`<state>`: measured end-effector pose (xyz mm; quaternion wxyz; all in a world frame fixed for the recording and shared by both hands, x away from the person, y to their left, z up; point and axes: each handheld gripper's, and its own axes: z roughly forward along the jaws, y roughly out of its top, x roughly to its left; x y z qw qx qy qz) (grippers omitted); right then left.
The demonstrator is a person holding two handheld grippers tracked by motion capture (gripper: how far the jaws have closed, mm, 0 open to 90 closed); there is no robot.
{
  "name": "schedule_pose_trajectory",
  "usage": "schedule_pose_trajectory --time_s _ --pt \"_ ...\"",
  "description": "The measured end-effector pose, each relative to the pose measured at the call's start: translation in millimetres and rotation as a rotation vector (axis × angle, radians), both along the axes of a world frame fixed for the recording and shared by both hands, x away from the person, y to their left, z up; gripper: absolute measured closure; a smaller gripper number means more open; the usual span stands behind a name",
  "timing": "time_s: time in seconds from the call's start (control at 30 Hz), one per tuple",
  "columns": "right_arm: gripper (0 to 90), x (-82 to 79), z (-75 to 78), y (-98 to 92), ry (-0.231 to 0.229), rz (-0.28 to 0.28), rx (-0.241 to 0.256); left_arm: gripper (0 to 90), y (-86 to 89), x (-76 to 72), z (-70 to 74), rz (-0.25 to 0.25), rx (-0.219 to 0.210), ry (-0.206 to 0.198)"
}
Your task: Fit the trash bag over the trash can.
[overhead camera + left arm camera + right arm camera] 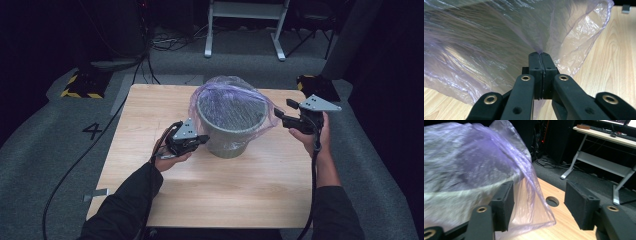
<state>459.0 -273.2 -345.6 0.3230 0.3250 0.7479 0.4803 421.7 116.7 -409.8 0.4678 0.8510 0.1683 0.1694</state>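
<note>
Purple bag [227,97] drapes the bin [231,135]; left tongs [540,58] pinch its edge to stretch it, right tongs [537,202] gape.

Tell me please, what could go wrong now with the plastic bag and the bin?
1. The left gripper is shut on the thin purple bag, which looks stretched at the pinch; a harder pull might tear it.
2. The right gripper is open, with the bag's edge loose between its jaws, so that side may slip off.
3. A one-sided pull could tip or drag the grey bin.
</note>
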Motion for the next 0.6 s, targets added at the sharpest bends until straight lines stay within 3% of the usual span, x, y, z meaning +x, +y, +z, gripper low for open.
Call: schedule_pose_trajectory --time_s 0.07,0.17,0.3,0.37,0.6 --pt "41.5 6.2 0.2 2.8 0.008 -0.005 -0.018 89.8 -1.0 1.2 -1.0 -0.003 0.007 0.002" --pt "52.2 17.3 -0.6 5.7 0.021 -0.005 -0.027 89.9 -1.2 3.5 -1.4 -0.014 0.006 0.012" --pt "80.4 32.0 -5.2 10.7 0.03 -0.044 -0.087 90.0 -0.4 8.0 -2.9 -0.019 0.037 0.024" --pt "87.6 36.8 -6.5 12.6 0.033 -0.056 -0.088 90.0 1.0 10.7 -6.0 -0.025 0.065 0.034" --pt "90.0 61.5 -16.9 14.1 0.103 -0.165 -0.035 90.0 8.5 15.2 -21.7 -0.045 0.133 0.084"
